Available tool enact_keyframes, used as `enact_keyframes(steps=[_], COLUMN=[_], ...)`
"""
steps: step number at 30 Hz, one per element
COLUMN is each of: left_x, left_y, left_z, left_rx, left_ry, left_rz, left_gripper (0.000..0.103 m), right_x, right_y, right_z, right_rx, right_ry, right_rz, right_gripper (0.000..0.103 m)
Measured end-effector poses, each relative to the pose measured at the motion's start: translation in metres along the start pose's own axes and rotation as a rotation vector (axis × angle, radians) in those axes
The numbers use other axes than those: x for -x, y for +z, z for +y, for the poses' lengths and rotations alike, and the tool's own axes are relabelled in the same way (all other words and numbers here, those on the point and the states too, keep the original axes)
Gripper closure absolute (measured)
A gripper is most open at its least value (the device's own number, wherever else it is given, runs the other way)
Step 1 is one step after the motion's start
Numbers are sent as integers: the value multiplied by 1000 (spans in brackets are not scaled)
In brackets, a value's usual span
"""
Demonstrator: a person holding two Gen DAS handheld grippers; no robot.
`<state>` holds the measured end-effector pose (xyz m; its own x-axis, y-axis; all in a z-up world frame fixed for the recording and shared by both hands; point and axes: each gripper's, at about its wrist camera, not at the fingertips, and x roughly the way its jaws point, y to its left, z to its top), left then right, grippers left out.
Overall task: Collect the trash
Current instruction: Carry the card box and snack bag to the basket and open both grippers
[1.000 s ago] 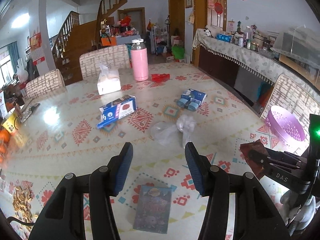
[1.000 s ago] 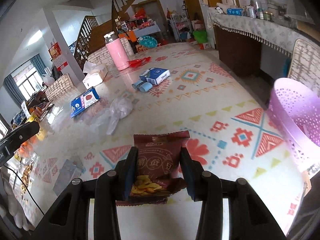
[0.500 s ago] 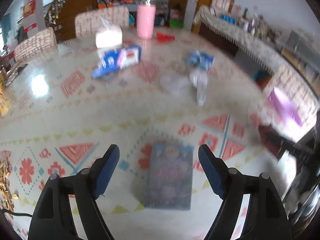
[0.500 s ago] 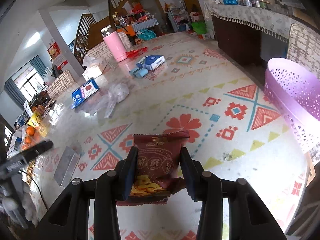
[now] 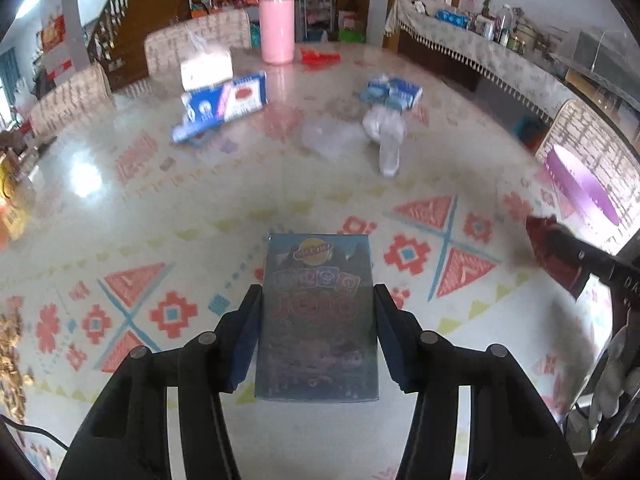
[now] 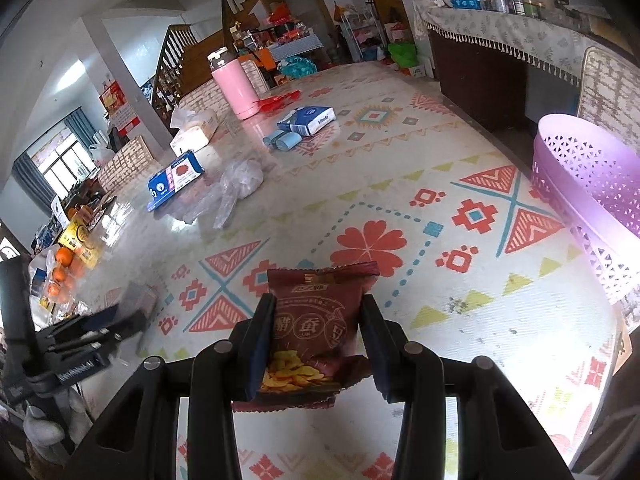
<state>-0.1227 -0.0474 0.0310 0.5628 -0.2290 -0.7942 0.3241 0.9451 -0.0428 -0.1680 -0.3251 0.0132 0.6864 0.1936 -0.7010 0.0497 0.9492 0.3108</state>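
Straddling a blurred dark box (image 5: 316, 320), left tongs (image 5: 316, 312) gape; right tongs (image 6: 316, 328) pinch a chip bag (image 6: 320, 320).

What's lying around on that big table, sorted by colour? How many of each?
Pink: 1, flask
Purple: 1, basket
Blue: 4, boxes, pack, rolls
Red: 2, chip bag, wrapper
Clear: 1, plastic bag
White: 1, tissues
Total: 10

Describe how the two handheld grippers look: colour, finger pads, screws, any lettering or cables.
The left gripper and right gripper are both matte black, with two angular fingers, dark blue pads and round silver screws. White lettering marks each body. A thin black cable trails off at lower left.
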Motion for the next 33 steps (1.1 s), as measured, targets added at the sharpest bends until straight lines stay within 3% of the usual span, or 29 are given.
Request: enact_keyframes(steps=[10,24,33], left_x=[33,30,5], left_y=[32,74,114], left_z=[-46,-166,-245], left_rx=[-90,-299,-367], left_ry=[-67,-154,-269], left_rz=[-96,-136,-104], left_gripper=[50,50,50], right_x=[25,81,107], right_y=[11,39,57], right_z=[-22,-90,-149], right_rx=[-25,-65,-115], right_ry=[-16,-135,-206], right_rz=[-67,-176,-222], right_gripper=[57,57,57])
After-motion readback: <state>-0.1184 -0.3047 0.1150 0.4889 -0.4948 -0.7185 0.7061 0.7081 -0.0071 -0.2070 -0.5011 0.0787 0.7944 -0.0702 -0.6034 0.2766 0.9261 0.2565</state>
